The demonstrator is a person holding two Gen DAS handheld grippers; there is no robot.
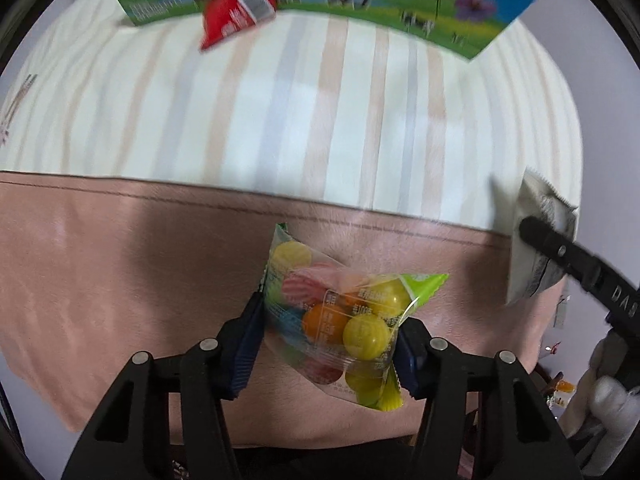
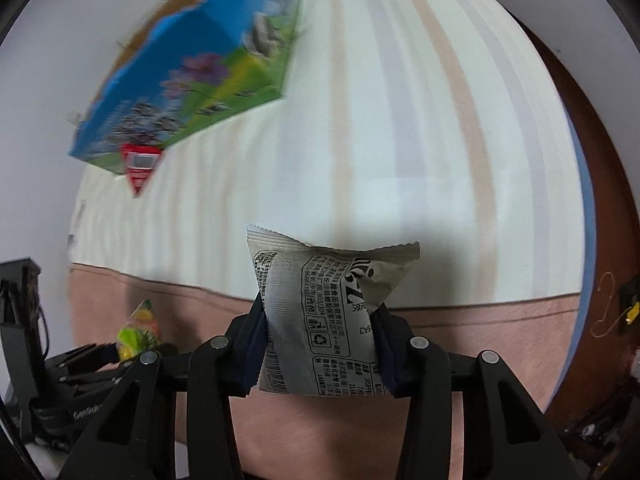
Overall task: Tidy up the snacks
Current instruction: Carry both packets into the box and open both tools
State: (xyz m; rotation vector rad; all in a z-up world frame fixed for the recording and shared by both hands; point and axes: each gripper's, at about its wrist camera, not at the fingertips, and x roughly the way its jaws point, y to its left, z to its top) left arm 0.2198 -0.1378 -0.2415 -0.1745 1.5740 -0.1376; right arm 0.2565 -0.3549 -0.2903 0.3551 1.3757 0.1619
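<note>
Left tool (image 1: 328,332) grips a clear plastic packet of coloured candy balls (image 1: 344,320) between its blue pads, above the pink bed cover (image 1: 120,260). Right tool (image 2: 320,336) clamps a grey-white printed snack pouch (image 2: 320,312). Farther, on the striped cream sheet (image 1: 320,120): red foil packet (image 1: 236,4) at 11 o'clock against the blue-green cardboard box with cows (image 1: 440,12) at 12 o'clock.

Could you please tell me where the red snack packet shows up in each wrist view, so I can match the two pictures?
Left wrist view: the red snack packet sits at the top, left of centre, leaning against the front of the blue and green box.
Right wrist view: the packet is at mid-left, poking out below the box's lower edge.
Shared landmark: the blue and green box.
</note>
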